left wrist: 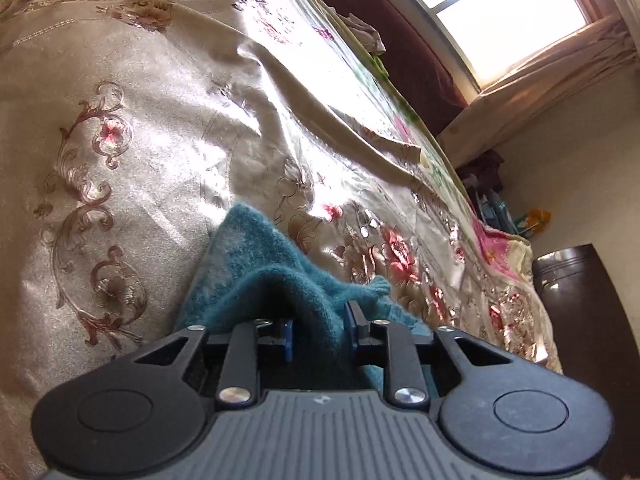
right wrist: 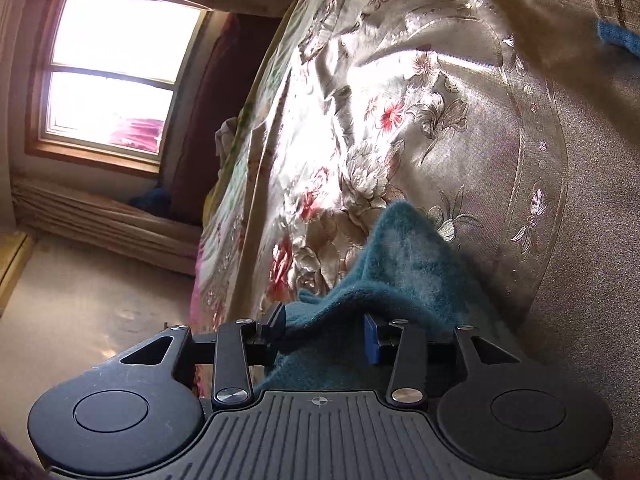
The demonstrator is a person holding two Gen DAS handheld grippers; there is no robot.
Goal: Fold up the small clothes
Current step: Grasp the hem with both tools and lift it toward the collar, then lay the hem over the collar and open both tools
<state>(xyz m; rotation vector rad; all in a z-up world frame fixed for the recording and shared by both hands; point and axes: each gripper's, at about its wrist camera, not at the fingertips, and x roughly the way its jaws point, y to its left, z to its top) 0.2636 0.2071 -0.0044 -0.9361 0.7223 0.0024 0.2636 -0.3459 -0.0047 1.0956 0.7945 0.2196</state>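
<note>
**Both tools clamped on the teal knit**

Left tool pinches a bunch of the teal knit garment between its blue pads, angled low over the bed. Right tool grips the same teal knit garment, fabric bunched between its fingers. The garment lies on the floral satin bedspread, whose edge drops to the floor beside the right tool.

A bed draped in a shiny floral-embroidered bedspread.
A teal knitted garment lies on the bedspread; beyond the garment, toward the window, rest a long cream cloth and a bright floral quilt.
</note>
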